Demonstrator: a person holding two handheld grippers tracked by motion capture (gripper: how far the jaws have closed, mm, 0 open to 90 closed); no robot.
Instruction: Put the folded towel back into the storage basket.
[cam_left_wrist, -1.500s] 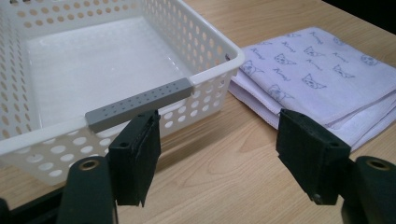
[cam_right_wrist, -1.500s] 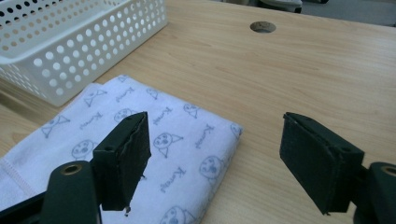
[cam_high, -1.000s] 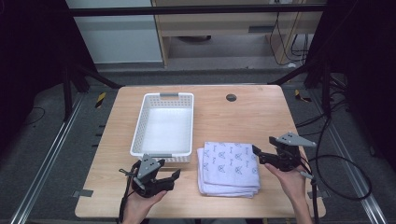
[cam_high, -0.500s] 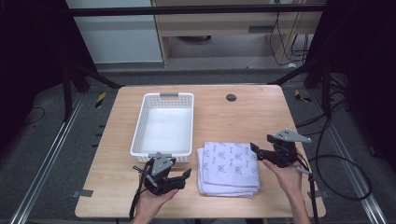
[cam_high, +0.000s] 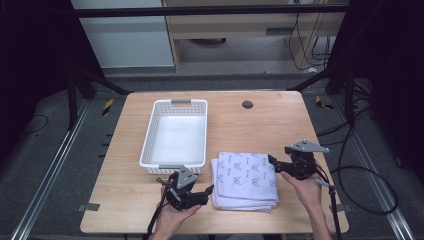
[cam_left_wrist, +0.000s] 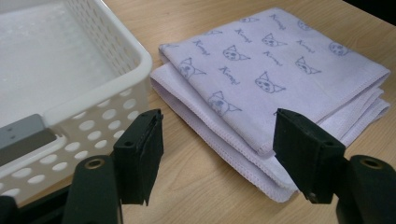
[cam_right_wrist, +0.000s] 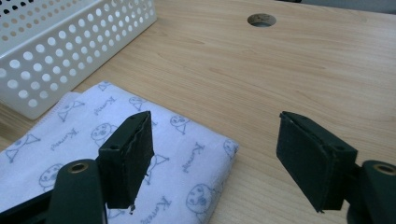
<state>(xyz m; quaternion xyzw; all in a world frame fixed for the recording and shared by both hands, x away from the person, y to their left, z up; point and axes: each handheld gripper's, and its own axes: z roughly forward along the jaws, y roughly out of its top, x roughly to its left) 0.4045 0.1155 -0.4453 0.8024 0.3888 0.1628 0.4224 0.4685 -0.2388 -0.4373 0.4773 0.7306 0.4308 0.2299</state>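
Observation:
A folded stack of lilac towels (cam_high: 245, 180) printed with cat faces lies on the wooden table, just right of a white perforated basket (cam_high: 177, 135) that is empty. My left gripper (cam_high: 207, 194) is low at the stack's left edge and open. In the left gripper view the towels' (cam_left_wrist: 261, 70) near edge runs between its wide pads (cam_left_wrist: 140, 154), untouched, with the basket (cam_left_wrist: 93, 107) at the left. My right gripper (cam_high: 274, 165) is open at the stack's far right corner. Its jaws have just been closing a little, and the towel corner (cam_right_wrist: 187, 158) lies below the gap, not gripped.
The table (cam_high: 280, 120) has a round cable hole (cam_high: 247, 104) at the back right, also seen in the right gripper view as the hole (cam_right_wrist: 261, 19). The basket's wall (cam_right_wrist: 70, 42) stands close behind the towels. A strip of tape (cam_high: 86, 206) marks the front left.
My left gripper has moved right and lower, up to the towels' left edge. My right gripper has edged slightly left toward the corner, and its jaws have narrowed a little.

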